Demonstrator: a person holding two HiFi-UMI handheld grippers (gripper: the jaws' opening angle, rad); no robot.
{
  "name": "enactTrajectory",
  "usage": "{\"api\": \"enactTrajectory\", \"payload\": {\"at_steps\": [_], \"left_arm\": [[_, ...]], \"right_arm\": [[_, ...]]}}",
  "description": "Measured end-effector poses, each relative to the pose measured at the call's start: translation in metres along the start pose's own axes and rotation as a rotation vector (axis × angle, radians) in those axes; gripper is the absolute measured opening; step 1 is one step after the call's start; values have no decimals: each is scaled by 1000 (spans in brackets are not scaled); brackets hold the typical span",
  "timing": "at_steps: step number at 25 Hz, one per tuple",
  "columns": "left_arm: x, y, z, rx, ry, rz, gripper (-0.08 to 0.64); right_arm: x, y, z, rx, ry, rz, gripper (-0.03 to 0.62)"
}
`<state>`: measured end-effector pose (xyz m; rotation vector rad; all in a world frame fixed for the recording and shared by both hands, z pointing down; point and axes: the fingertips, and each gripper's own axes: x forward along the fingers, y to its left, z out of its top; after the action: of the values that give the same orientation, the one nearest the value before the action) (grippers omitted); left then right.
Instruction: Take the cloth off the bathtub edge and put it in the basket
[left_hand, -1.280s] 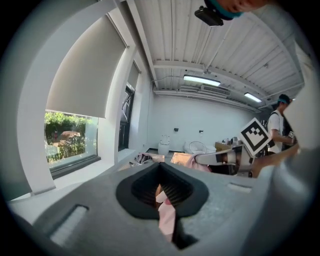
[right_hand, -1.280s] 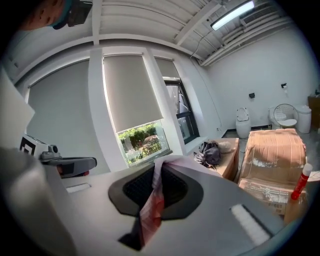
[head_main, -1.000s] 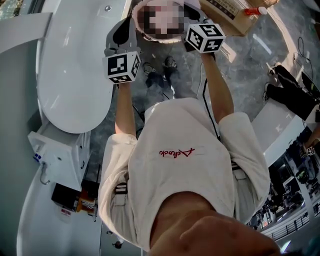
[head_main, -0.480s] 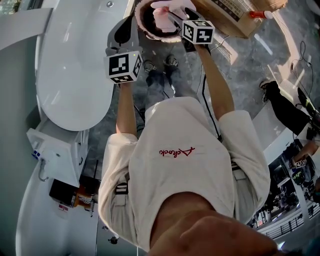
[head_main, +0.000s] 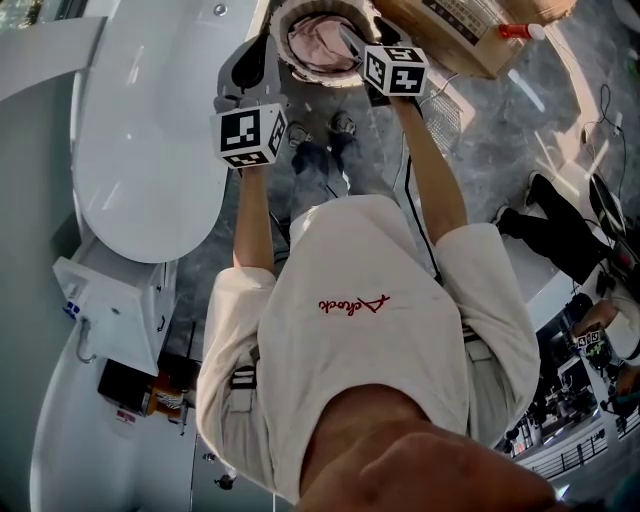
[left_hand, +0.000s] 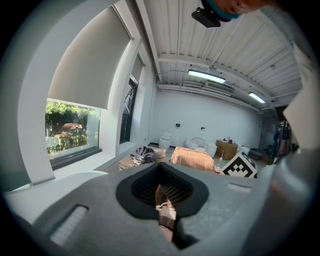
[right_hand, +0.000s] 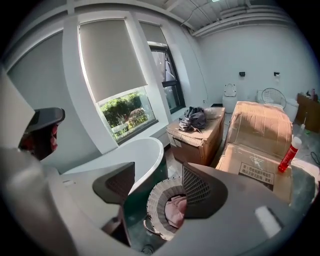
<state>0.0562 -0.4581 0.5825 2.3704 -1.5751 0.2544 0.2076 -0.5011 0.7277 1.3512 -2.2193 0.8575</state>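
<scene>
The pink cloth lies crumpled inside the round woven basket on the floor beside the end of the white bathtub. My right gripper hangs over the basket's right rim. Its jaws have just been opening and stand open with nothing between the pads. In the right gripper view the basket and the cloth show below, through the gap of the right gripper. My left gripper hovers beside the tub end, left of the basket, shut and empty.
Cardboard boxes stand right of the basket, one with dark clothes on top. A red bottle stands on a box. A second white tub and a white cabinet lie behind me. Another person's legs are at the right.
The right gripper came down over the basket and opened. The pink cloth it held half a second ago now lies in the basket. The left gripper stayed where it was.
</scene>
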Motion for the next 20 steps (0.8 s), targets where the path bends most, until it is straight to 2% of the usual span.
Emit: {"api": "enactTrajectory", "payload": {"at_steps": [4, 5, 8, 10, 15, 20], "left_arm": [[-3, -5, 5, 4, -7, 3, 2], [-4, -6, 7, 6, -10, 5, 2], [-10, -10, 12, 12, -20, 5, 2], [-12, -12, 12, 13, -23, 4, 2], [-18, -20, 5, 13, -13, 4, 2], [-30, -26, 5, 16, -13, 6, 2]], "right_arm": [[-12, 2, 10, -36, -35, -11, 251], [-16, 2, 12, -51, -43, -20, 218], [-27, 1, 15, -91, -66, -64, 62], [-33, 1, 15, -102, -71, -77, 2], [-45, 5, 10, -121, -78, -59, 2], [-65, 16, 22, -140, -130, -54, 2]]}}
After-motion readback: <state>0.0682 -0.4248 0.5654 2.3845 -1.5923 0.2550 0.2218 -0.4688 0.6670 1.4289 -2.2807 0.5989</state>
